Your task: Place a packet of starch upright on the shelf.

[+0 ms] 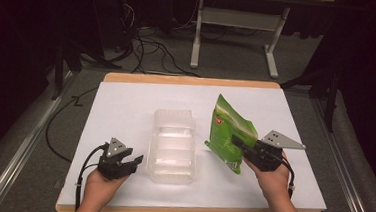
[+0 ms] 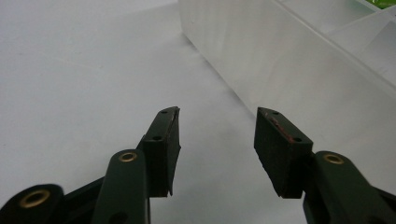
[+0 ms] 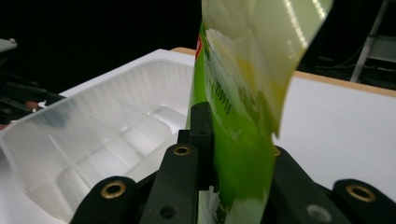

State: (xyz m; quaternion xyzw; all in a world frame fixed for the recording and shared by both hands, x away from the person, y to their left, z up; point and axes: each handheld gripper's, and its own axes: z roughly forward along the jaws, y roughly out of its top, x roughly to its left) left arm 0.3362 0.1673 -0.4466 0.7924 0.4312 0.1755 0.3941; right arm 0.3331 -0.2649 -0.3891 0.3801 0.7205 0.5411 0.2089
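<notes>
A green foil bag [image 1: 228,134] stands tilted on the white table, just right of a clear plastic tray [image 1: 172,146]. My right gripper [image 1: 240,144] is shut on the bag's lower edge; in the right gripper view its jaws pinch the green bag [image 3: 243,140] between them, with the tray [image 3: 93,140] to the left. My left gripper [image 1: 131,162] rests near the table's front edge, left of the tray. In the left gripper view the left gripper [image 2: 217,140] stands open and holds nothing, and the tray's wall [image 2: 280,60] rises just ahead on the right.
A white sheet [image 1: 126,106] covers the wooden table top. Beyond the far edge are a desk frame [image 1: 236,34] and loose cables [image 1: 150,48] on the floor. Bare table lies left of the tray and behind it.
</notes>
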